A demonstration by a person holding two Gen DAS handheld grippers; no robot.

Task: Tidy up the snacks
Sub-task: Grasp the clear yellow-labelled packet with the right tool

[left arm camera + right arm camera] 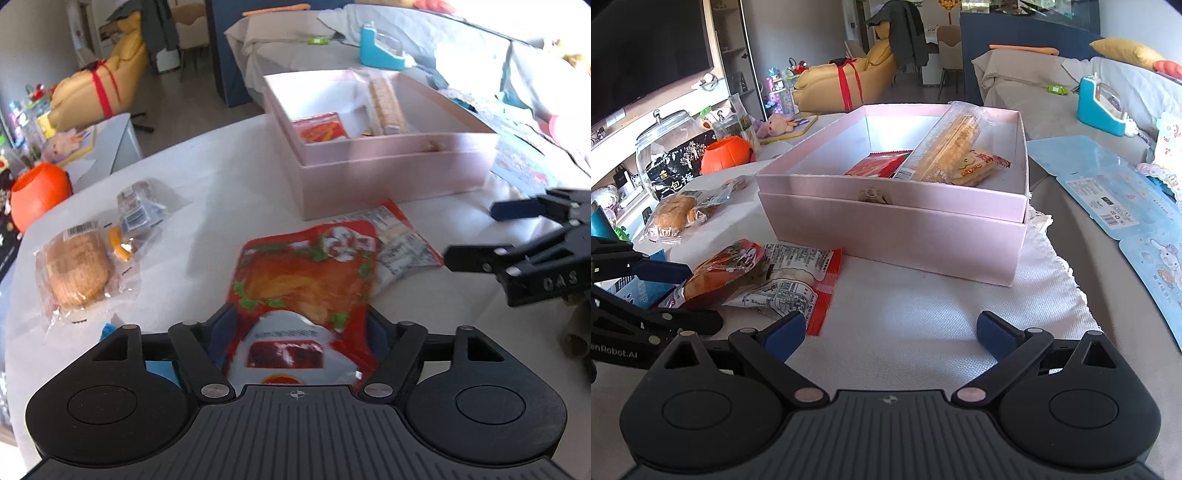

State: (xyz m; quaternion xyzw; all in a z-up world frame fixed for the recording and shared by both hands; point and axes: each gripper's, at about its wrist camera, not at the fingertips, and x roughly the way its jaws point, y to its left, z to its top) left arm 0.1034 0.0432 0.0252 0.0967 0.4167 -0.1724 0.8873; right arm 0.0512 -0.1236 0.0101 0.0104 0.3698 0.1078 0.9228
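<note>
A white cloth (229,184) covers the table; low in the left view the left gripper (299,328) straddles a red pouch (306,280), its jaws apart and seemingly not pinching, so they should clamp squarely before lifting toward the pink box (391,173) at upper right. In the right view the right gripper (890,336) gapes empty at bottom centre, with the pouch at mid-left.

Pink box (894,229); red-orange snack pouch (306,273); orange pumpkin pot (727,153)

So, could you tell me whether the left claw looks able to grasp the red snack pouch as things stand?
Probably yes. The left claw stands open with the red snack pouch already lying between its fingers on the table, and nothing blocks it; the right claw is off to the side.
</note>
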